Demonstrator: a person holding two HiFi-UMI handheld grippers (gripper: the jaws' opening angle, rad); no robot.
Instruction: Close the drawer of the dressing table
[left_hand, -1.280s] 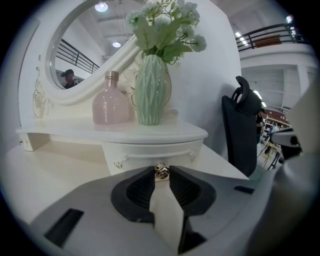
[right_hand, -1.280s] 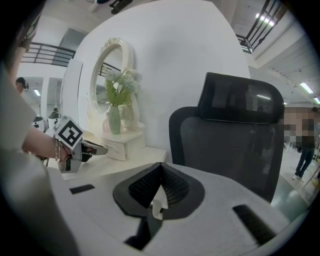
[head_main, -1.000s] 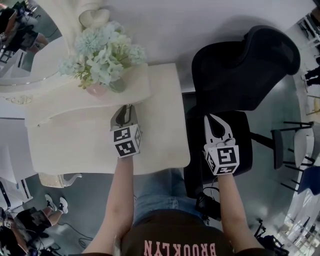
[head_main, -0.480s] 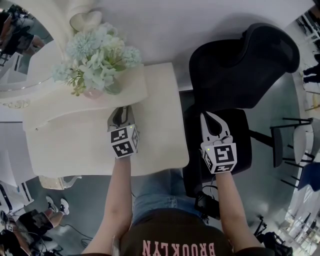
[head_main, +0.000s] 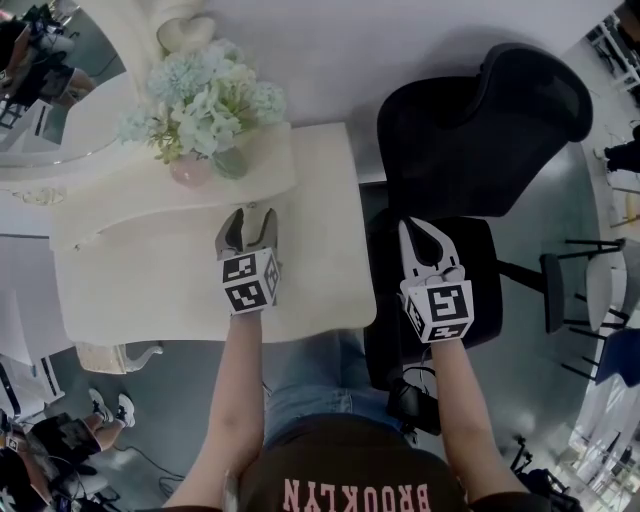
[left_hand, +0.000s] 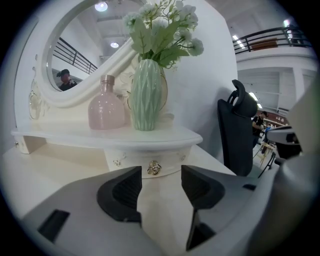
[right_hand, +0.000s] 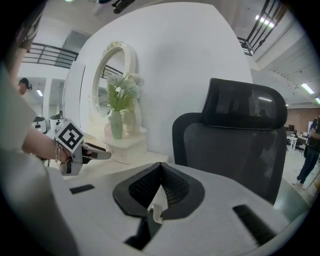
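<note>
The cream dressing table has a small drawer under its raised shelf, with a gold knob. The drawer front sits nearly flush beneath the shelf edge. My left gripper hovers over the tabletop pointing at that drawer, its jaws opening. In the left gripper view the knob shows in the gap of the left gripper, just ahead of the pads and untouched. My right gripper is shut and empty above the black chair; in its own view the right gripper shows both pads meeting.
A green vase of pale flowers and a pink bottle stand on the shelf before an oval mirror. The chair seat lies right of the table. A person's shoes are on the floor at the lower left.
The left gripper's jaws have spread wide apart; earlier they stood narrow at the drawer front. Both hands have stayed about where they were.
</note>
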